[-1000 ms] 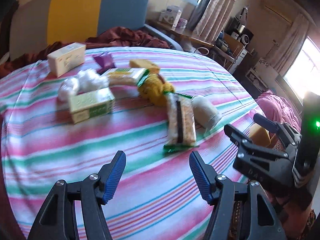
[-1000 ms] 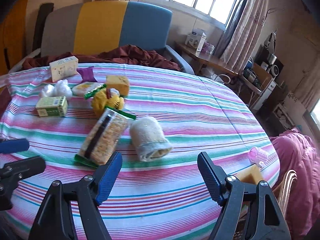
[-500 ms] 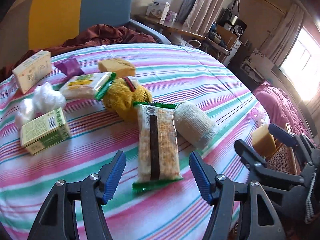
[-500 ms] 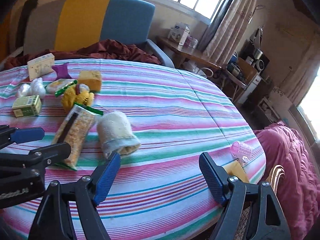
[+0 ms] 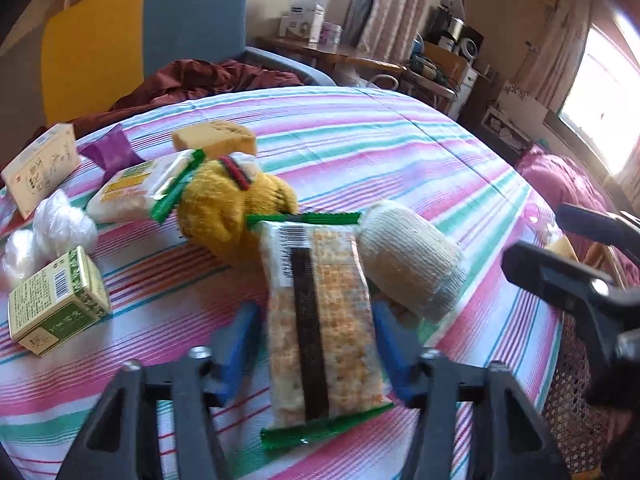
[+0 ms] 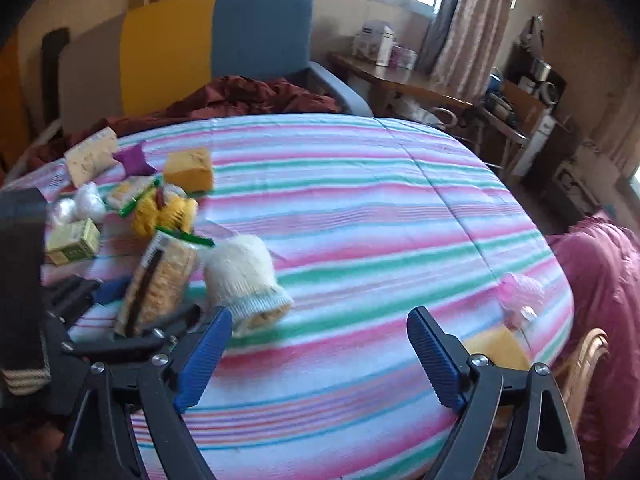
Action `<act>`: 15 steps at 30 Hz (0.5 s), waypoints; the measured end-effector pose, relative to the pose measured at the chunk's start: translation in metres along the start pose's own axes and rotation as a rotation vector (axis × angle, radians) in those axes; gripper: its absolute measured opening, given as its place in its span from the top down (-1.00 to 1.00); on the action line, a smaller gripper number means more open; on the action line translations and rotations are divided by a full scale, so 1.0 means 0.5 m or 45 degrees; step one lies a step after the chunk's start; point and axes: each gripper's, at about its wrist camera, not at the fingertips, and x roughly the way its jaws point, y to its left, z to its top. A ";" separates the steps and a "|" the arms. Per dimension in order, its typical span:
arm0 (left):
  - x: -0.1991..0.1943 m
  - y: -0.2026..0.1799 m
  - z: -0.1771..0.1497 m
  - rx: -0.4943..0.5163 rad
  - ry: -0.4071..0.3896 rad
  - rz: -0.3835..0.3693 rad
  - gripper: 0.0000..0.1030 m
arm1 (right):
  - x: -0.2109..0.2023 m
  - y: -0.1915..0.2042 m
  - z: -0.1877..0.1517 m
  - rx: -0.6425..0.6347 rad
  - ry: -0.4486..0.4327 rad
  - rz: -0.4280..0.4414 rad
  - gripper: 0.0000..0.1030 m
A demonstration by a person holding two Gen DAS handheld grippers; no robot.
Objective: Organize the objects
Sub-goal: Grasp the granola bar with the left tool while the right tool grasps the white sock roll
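Note:
A clear cracker packet point(image 5: 316, 320) with green ends lies lengthwise on the striped tablecloth point(image 5: 360, 140). My left gripper point(image 5: 316, 340) straddles it. Its jaws are closing and the blue pads point(image 5: 244, 332) meet the packet's long sides. In the right wrist view the packet point(image 6: 160, 280) tilts up between those fingers. A rolled beige cloth point(image 5: 412, 264) touches its right side and a yellow knitted glove point(image 5: 228, 204) lies at its far end. My right gripper point(image 6: 320, 352) hovers over bare cloth, jaws opening, nothing between them.
Left of the packet are a green box point(image 5: 56, 300), white plastic bags point(image 5: 52, 224), a second snack packet point(image 5: 132, 188), a sponge point(image 5: 216, 138), a purple wrapper point(image 5: 112, 150) and a cream box point(image 5: 40, 168). A pink plastic piece point(image 6: 520, 292) lies by the table's right edge, above a wicker chair point(image 6: 588, 360).
My left gripper moved forward and down over the cracker packet and its jaws narrowed onto it. The right gripper shifted to the right and its jaws widened.

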 end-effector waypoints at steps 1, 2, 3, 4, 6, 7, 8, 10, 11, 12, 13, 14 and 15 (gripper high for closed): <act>-0.002 0.005 -0.002 -0.011 -0.006 -0.004 0.14 | 0.006 0.004 0.008 -0.023 -0.008 0.020 -0.74; -0.005 0.009 -0.006 -0.010 -0.011 -0.020 0.14 | 0.013 0.005 0.016 -0.033 -0.008 0.035 -0.74; -0.007 0.010 -0.009 0.002 -0.013 -0.027 0.14 | 0.021 0.003 0.022 -0.030 -0.019 0.042 -0.74; -0.010 0.010 -0.013 0.013 -0.017 -0.030 0.14 | 0.026 0.002 0.026 -0.022 -0.042 0.053 -0.74; -0.024 0.016 -0.026 0.017 -0.035 -0.026 0.14 | 0.036 -0.003 0.029 -0.010 -0.068 0.111 -0.74; -0.030 0.020 -0.033 0.013 -0.044 -0.020 0.14 | 0.043 -0.004 0.030 0.004 -0.060 0.131 -0.73; -0.038 0.025 -0.041 0.009 -0.054 -0.018 0.14 | 0.051 -0.007 0.030 0.022 -0.042 0.148 -0.73; -0.050 0.030 -0.053 0.004 -0.069 -0.010 0.14 | 0.063 -0.008 0.028 0.065 -0.012 0.220 -0.73; -0.058 0.036 -0.063 -0.007 -0.081 -0.005 0.14 | 0.070 -0.008 0.027 0.071 -0.003 0.226 -0.73; -0.064 0.041 -0.068 -0.019 -0.087 -0.006 0.14 | 0.073 -0.005 0.028 0.069 0.003 0.231 -0.74; -0.070 0.046 -0.075 -0.030 -0.095 -0.006 0.14 | 0.077 -0.001 0.028 0.058 0.007 0.239 -0.74; -0.077 0.051 -0.082 -0.040 -0.102 -0.006 0.14 | 0.081 0.007 0.028 0.041 0.014 0.240 -0.74; -0.081 0.053 -0.088 -0.045 -0.107 -0.009 0.14 | 0.085 0.012 0.029 0.031 0.023 0.242 -0.74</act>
